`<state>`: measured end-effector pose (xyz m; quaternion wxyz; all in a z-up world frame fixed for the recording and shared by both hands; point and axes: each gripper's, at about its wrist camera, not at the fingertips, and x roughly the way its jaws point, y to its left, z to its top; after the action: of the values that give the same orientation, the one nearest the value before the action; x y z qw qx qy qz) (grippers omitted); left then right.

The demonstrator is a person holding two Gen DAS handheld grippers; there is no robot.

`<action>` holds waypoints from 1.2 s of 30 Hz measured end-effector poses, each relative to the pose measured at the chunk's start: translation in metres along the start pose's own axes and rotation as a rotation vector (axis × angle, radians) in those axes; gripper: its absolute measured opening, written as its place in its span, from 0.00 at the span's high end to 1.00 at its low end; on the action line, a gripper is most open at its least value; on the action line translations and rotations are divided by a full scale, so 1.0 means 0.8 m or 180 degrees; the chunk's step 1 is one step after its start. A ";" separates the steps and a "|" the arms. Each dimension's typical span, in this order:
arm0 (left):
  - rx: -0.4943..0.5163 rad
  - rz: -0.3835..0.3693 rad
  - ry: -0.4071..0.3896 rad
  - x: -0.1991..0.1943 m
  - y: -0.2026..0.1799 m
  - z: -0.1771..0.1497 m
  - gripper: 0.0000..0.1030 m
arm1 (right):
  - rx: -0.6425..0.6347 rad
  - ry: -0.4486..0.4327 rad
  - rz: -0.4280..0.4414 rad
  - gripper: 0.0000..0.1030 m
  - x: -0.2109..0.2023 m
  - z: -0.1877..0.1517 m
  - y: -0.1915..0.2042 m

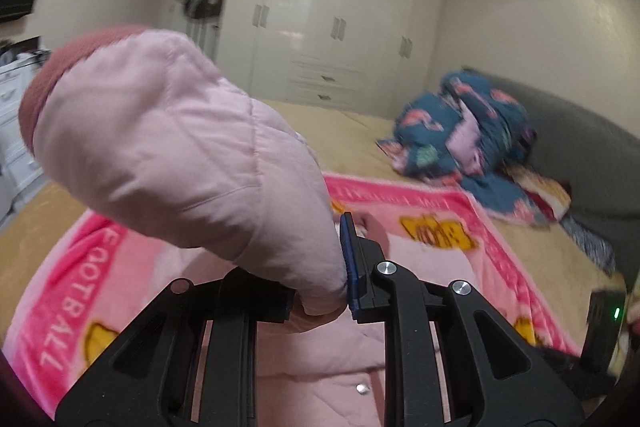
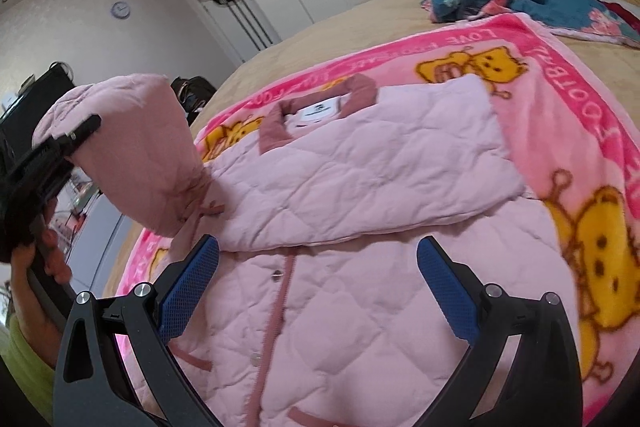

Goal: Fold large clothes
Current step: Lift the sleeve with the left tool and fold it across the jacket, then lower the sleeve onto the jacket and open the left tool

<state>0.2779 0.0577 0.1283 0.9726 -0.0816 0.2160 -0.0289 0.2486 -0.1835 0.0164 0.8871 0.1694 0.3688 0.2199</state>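
A pale pink quilted jacket (image 2: 360, 267) lies front up on a pink cartoon blanket (image 2: 568, 99), its dusty-rose collar (image 2: 360, 87) at the far end. One sleeve (image 2: 400, 163) is folded across the chest. My left gripper (image 1: 320, 267) is shut on the other sleeve (image 1: 168, 147), which stands lifted above the jacket with its rose cuff (image 1: 44, 83) uppermost. In the right wrist view the left gripper (image 2: 52, 155) holds that raised sleeve (image 2: 132, 155) at the jacket's left side. My right gripper (image 2: 318, 267) hovers open over the jacket's buttoned front, nothing between its blue pads (image 2: 188, 287).
The blanket lies on a tan bed (image 1: 352, 135). A heap of teal patterned bedding (image 1: 460, 131) sits at the bed's far right, by a grey headboard (image 1: 592, 155). White wardrobes (image 1: 340, 19) line the far wall. A person's hand (image 2: 44, 259) grips the left tool's handle.
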 end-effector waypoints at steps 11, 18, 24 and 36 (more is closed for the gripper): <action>0.0441 -0.0197 0.0626 0.065 -0.061 -0.085 0.88 | 0.0308 -0.0100 -0.0256 0.04 -0.024 0.005 -0.068; 0.0879 -0.0142 0.0901 0.083 -0.090 -0.137 0.86 | 0.0451 -0.0125 -0.0382 0.04 -0.030 0.008 -0.095; 0.1138 -0.0035 0.1085 0.093 -0.103 -0.161 0.86 | 0.0482 -0.0159 -0.0416 0.04 -0.034 0.010 -0.099; 0.1613 0.0110 0.1340 0.083 -0.123 -0.194 0.25 | 0.0454 -0.0110 -0.0347 0.04 -0.028 0.010 -0.085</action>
<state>0.2699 -0.0681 -0.0209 0.8963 0.1745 0.3995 -0.0815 0.2584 -0.2535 0.0032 0.8896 0.2157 0.3769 0.1415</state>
